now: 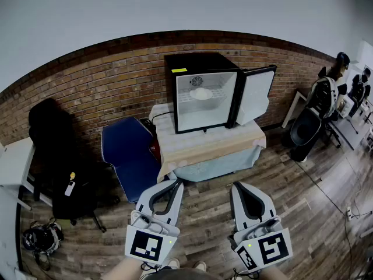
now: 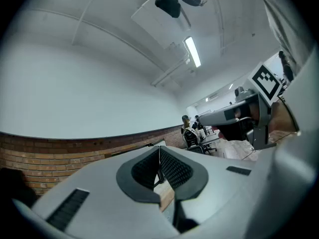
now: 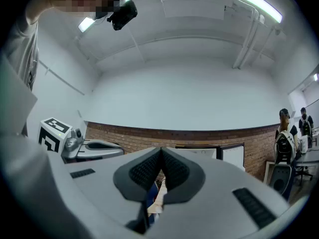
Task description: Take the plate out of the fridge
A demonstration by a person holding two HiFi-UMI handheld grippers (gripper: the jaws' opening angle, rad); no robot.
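Black fridge (image 1: 198, 61) sits at upper centre of the head view on a cloth-covered table (image 1: 210, 144), its door (image 1: 256, 95) swung open to the right. The white plate (image 1: 201, 94) lies on the wire shelf (image 1: 220, 102) inside, high in the compartment. At the bottom of the frame the left gripper (image 1: 176, 184) and right gripper (image 1: 236, 186) hover side by side over the wood floor (image 1: 297, 214), well apart from the fridge, both clenched tight on nothing. A blue chair (image 1: 129, 156) stands left of the table.
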